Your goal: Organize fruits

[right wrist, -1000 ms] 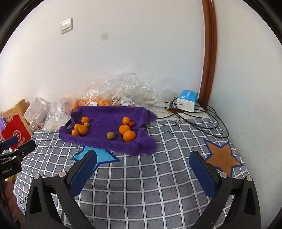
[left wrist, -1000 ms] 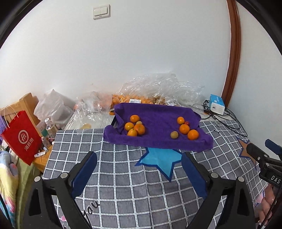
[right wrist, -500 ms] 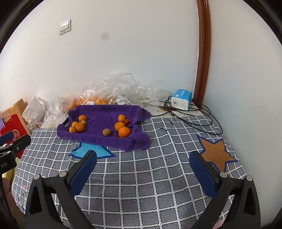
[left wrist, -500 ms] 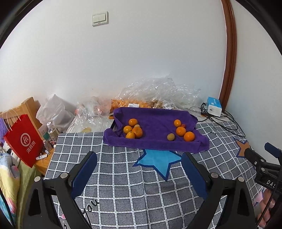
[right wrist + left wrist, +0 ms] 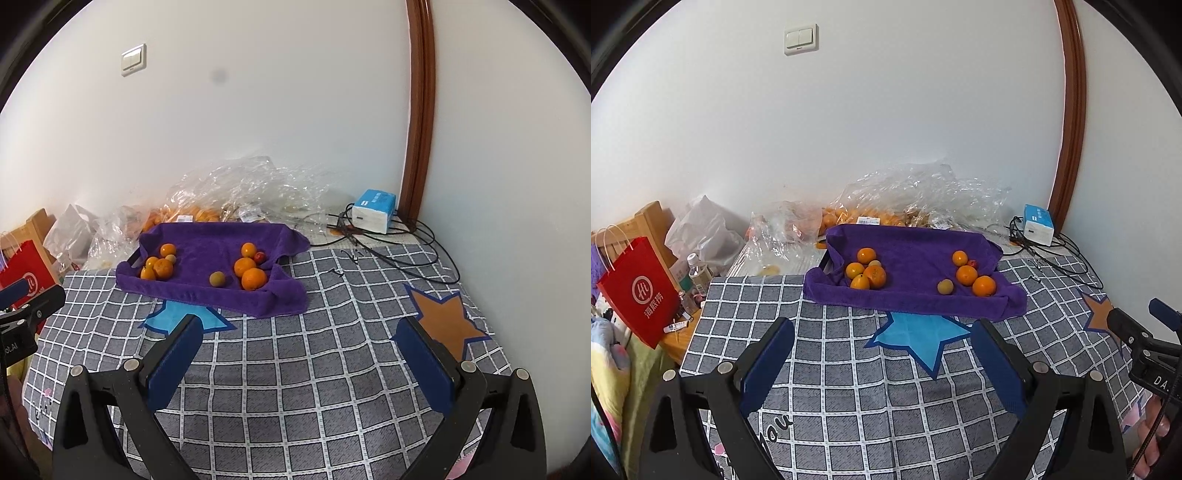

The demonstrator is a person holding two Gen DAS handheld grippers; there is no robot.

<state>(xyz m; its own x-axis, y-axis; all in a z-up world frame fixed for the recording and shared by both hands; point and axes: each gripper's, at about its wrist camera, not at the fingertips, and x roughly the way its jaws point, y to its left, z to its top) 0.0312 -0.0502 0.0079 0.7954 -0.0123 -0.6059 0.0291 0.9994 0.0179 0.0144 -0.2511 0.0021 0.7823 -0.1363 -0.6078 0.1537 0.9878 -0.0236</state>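
Checkered bedding (image 5: 849, 387) is carrying a purple towel (image 5: 912, 266) near the wall, with 2 clusters of oranges (image 5: 866, 273) (image 5: 249, 275) lying on it. We are holding the left gripper (image 5: 882, 354) and right gripper (image 5: 301, 350) spread wide, both empty, well short of the fruit.

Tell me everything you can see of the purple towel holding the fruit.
The purple towel is soft terry-looking cloth draped over what seems a shallow tray, its edges raised at the back and sides, its front edge spilling onto the checked cover and overlapping the blue star. One fruit cluster sits at its left, another group at its right. Clear plastic bags lie behind it. Neither set of tongs touches it.
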